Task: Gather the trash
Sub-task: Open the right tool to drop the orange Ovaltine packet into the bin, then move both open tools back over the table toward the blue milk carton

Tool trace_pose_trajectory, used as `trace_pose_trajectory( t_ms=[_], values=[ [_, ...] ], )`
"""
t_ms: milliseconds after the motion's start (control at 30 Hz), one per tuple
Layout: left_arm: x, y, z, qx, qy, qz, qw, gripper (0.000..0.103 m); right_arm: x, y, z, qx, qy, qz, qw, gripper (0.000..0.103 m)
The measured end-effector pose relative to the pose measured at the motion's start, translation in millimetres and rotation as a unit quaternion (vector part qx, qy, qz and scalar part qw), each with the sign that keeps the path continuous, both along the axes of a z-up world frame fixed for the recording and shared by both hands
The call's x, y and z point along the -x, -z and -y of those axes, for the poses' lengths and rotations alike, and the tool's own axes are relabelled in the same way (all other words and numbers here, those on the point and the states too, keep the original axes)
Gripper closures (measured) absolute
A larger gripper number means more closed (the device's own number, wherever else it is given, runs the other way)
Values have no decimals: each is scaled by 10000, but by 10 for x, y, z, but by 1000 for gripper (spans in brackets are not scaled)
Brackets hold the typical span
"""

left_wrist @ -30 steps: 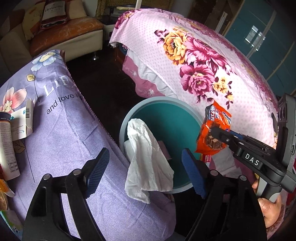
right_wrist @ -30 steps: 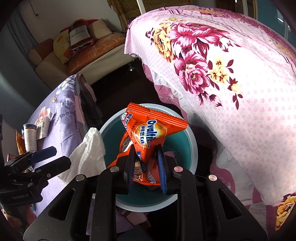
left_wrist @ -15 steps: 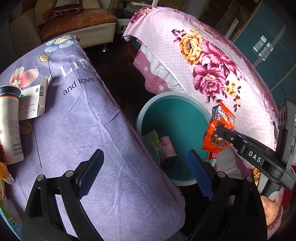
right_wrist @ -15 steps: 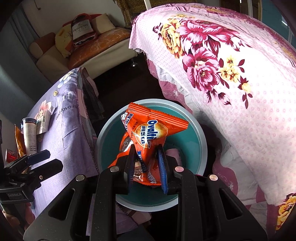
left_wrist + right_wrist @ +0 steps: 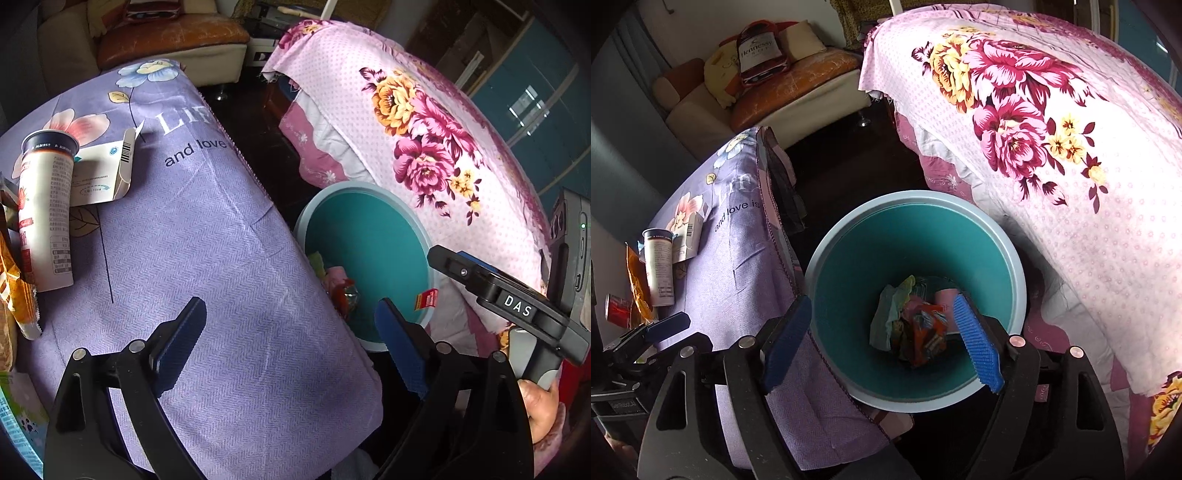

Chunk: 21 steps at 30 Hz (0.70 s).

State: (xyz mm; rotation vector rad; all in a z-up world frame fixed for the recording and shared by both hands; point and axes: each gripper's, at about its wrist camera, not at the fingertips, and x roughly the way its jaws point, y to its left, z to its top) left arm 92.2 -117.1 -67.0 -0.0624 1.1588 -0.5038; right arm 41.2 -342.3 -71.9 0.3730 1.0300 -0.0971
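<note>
the trash down in the one teal bin [image 5: 990,258] is a jumble, hard to count; the orange snack wrapper [image 5: 929,338] lies on top of it, between the bench and the bed. on the purple-covered bench [image 5: 207,236] one white tube [image 5: 46,214], one opened carton [image 5: 101,171], a wrapper cut off at the edge. right claw [image 5: 882,343] has just sprung wide, nothing between its pads, over the bin. left claw [image 5: 291,347] gapes wide and empty over the bench edge
</note>
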Motion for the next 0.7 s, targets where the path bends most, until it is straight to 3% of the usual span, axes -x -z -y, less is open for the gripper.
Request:
trace_pose_trajectory(
  t_ms=[700],
  values=[
    [271,-256,-979,399,-660,236,9967,9,15,-393,-826,314,-619,125,9975,20]
  ],
)
